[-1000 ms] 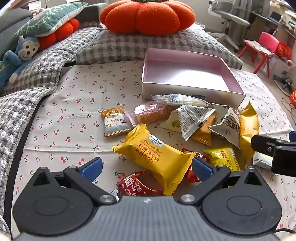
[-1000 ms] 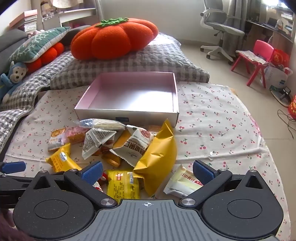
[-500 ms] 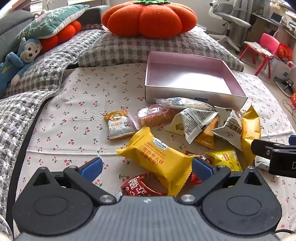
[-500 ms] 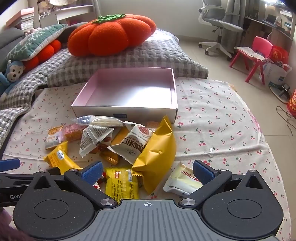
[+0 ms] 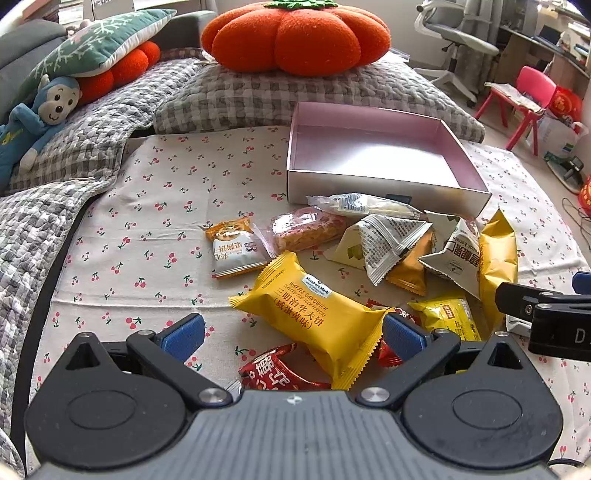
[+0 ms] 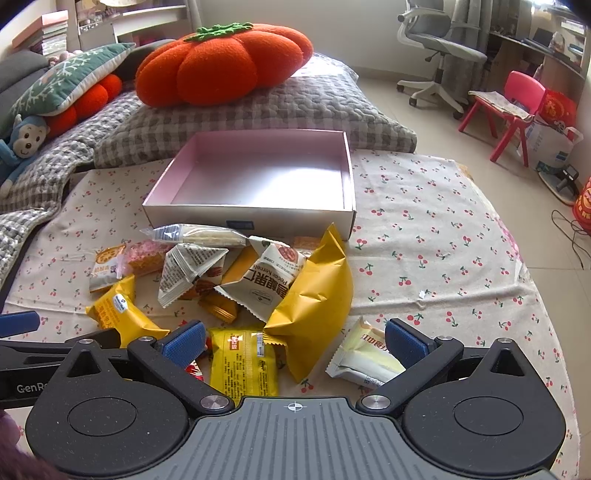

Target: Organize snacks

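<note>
An empty pink box (image 5: pixel 373 158) (image 6: pixel 258 177) stands on the cherry-print cloth. In front of it lies a heap of several wrapped snacks. A yellow waffle-sandwich pack (image 5: pixel 314 314) lies between the open fingers of my left gripper (image 5: pixel 291 334), with a red packet (image 5: pixel 277 373) under its body. My right gripper (image 6: pixel 293 341) is open above a small yellow packet (image 6: pixel 242 362) and the big yellow bag (image 6: pixel 314 299). A white-and-yellow packet (image 6: pixel 364 360) lies by its right finger. Neither gripper holds anything.
An orange pumpkin cushion (image 5: pixel 295 35) sits on a grey checked pillow (image 5: pixel 258 99) behind the box. A blue monkey toy (image 5: pixel 33 122) lies at far left. A pink chair (image 6: pixel 513 107) and an office chair (image 6: pixel 439 48) stand on the floor to the right.
Both grippers have drawn back and risen slightly, so the box and snacks sit lower in view. Both stay open; no snack has moved.
</note>
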Motion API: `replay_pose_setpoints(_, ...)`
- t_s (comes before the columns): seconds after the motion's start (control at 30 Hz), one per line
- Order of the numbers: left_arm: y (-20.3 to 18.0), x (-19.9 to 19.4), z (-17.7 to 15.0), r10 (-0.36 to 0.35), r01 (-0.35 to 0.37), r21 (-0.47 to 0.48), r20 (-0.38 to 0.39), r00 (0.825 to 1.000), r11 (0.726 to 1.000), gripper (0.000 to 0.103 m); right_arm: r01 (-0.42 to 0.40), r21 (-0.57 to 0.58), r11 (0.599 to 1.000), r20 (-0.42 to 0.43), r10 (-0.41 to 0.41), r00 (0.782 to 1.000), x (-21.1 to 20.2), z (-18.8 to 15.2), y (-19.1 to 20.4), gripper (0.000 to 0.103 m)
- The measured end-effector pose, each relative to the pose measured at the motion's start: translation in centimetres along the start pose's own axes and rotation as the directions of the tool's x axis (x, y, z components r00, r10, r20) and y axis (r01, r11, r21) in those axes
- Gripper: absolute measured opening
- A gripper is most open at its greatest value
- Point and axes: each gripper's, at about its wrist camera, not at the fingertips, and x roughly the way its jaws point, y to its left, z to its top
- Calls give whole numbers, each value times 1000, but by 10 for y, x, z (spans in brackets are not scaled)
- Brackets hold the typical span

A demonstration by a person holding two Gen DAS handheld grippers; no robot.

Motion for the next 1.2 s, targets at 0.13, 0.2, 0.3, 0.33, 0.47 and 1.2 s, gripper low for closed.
replay_pose_setpoints(0.13, -1, 0, 0, -2, 2, 2, -3, 1000, 1000, 103, 0, 0, 1000, 0, 0, 1000, 0, 0, 0, 103)
replay_pose_setpoints(0.2, -1, 1, 0, -3, 3, 3, -4, 1000, 1000, 103, 0, 0, 1000, -1, 0, 1000, 0, 0, 0, 103)
replay_pose_setpoints(0.3, -1, 0, 0, -3, 3, 3, -4, 1000, 1000, 103, -1, -1, 1000, -1, 1, 1000, 0, 0, 0, 103)
replay_pose_setpoints(0.33, -1, 0, 0, -3, 3, 3, -4, 1000, 1000, 103, -1, -2, 1000, 0, 1, 1000, 0, -1, 0, 103)
replay_pose_setpoints(0.47, -1, 0, 0, -3, 3, 3, -4, 1000, 1000, 103, 0, -1, 1000, -2, 0, 1000, 0, -1, 0, 103)
replay_pose_setpoints(1.2, 0, -2, 1, -12, 12, -2, -1, 1000, 1000, 103, 0, 2, 1000, -2, 0, 1000, 1, 0, 0, 103)
